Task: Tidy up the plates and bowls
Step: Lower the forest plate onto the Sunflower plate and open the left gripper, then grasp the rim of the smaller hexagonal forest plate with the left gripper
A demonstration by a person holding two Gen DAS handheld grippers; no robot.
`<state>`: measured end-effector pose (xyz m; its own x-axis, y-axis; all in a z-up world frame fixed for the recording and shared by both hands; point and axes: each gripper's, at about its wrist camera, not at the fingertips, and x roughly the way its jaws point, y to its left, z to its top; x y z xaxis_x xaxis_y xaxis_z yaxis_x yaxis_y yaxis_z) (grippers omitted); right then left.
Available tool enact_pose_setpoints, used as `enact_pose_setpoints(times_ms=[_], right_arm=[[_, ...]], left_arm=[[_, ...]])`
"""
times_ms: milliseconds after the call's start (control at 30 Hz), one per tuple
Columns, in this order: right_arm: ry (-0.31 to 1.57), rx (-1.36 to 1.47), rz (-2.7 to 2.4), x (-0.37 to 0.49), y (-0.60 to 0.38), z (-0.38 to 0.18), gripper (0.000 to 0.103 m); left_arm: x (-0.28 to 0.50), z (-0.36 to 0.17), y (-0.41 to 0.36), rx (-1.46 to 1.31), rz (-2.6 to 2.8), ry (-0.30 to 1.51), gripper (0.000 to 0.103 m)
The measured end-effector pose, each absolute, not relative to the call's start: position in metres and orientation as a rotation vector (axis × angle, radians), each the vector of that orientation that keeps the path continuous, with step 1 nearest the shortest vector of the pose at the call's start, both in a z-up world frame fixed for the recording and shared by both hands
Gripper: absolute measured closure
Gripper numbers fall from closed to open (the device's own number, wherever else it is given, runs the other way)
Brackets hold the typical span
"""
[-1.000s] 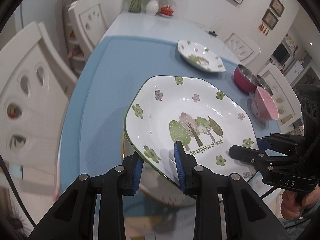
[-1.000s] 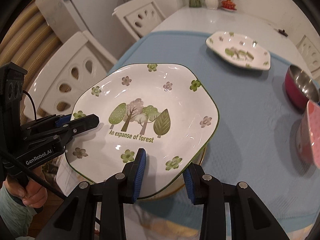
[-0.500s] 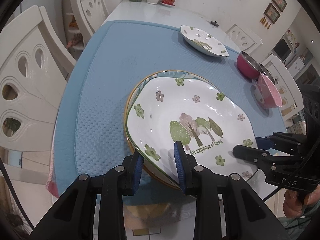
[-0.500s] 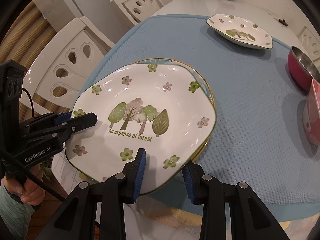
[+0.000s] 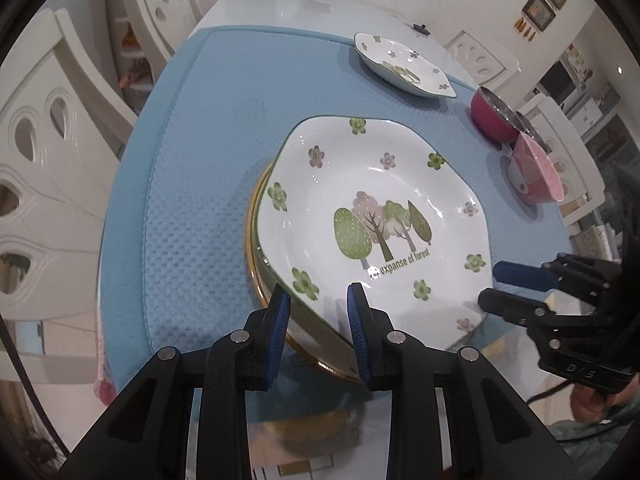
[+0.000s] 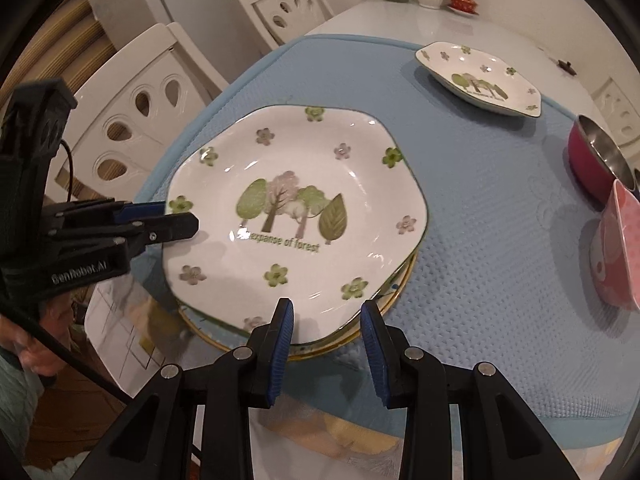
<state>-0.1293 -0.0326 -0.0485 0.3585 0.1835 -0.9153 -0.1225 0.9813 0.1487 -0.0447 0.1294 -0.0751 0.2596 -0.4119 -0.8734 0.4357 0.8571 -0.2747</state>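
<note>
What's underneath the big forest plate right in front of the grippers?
Under the forest plate sits another plate, with only its gold-edged rim peeking out. Its face is covered, so its pattern can't be seen. Both rest on the blue mat.

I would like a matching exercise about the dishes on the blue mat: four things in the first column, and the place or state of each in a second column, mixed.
Things:
1. forest plate
2. gold-rimmed plate
3. second forest plate
4. pink bowl

Places or states:
A. alone at the far side of the blue mat
B. tilted on its side beside the magenta steel bowl
C. lies on top of another plate
D. underneath, only its edge shows

Pairs: 1-C, 2-D, 3-A, 4-B
</note>
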Motion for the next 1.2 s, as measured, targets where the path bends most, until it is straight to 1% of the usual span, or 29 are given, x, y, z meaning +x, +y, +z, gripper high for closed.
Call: enact_pose_setpoints(times_ms=[233,400,700,733,767,800,833,867,933,1000,1200], right_arm=[[1.217,0.162,0.199,-0.135,-0.054,-0.045,0.069],[1.2,0.222,0.176,-0.128,-0.07,-0.035,0.069],[1.076,0.253,0.105,-0.095,-0.099,0.007,0.068],[1.059,0.267,0.091,-0.088,-0.105,0.012,0.067],[1.045,0.279,0.077,-0.081,-0.113,0.016,0.062],[1.023,0.299,0.053,-0.072,-0.122,0.02,0.052],[1.0,0.322,0.03,-0.064,-0.132,0.025,0.048],[0.976,0.35,0.007,-0.056,-0.142,0.028,0.046],[0.945,0.409,-0.054,-0.036,-0.164,0.031,0.046],[0.939,0.47,-0.119,-0.016,-0.184,0.027,0.046],[0.972,0.661,-0.29,0.029,-0.235,-0.013,0.046]], left_arm=[[-0.047,-0.063,0.149,0.01,-0.502,1.159,0.075],[-0.034,-0.058,0.153,-0.016,-0.483,1.156,0.075],[0.003,-0.002,0.102,0.061,-0.607,1.027,0.075],[0.01,0.005,0.095,0.068,-0.624,1.012,0.075],[0.022,0.015,0.085,0.077,-0.645,0.991,0.074],[0.03,0.021,0.077,0.079,-0.656,0.978,0.067],[0.044,0.028,0.068,0.071,-0.673,0.963,0.067],[0.054,0.031,0.062,0.062,-0.689,0.956,0.066],[0.079,0.035,0.049,0.038,-0.719,0.961,0.064],[0.108,0.031,0.03,0.03,-0.74,0.992,0.064],[0.162,-0.004,-0.023,0.053,-0.794,1.065,0.064]])
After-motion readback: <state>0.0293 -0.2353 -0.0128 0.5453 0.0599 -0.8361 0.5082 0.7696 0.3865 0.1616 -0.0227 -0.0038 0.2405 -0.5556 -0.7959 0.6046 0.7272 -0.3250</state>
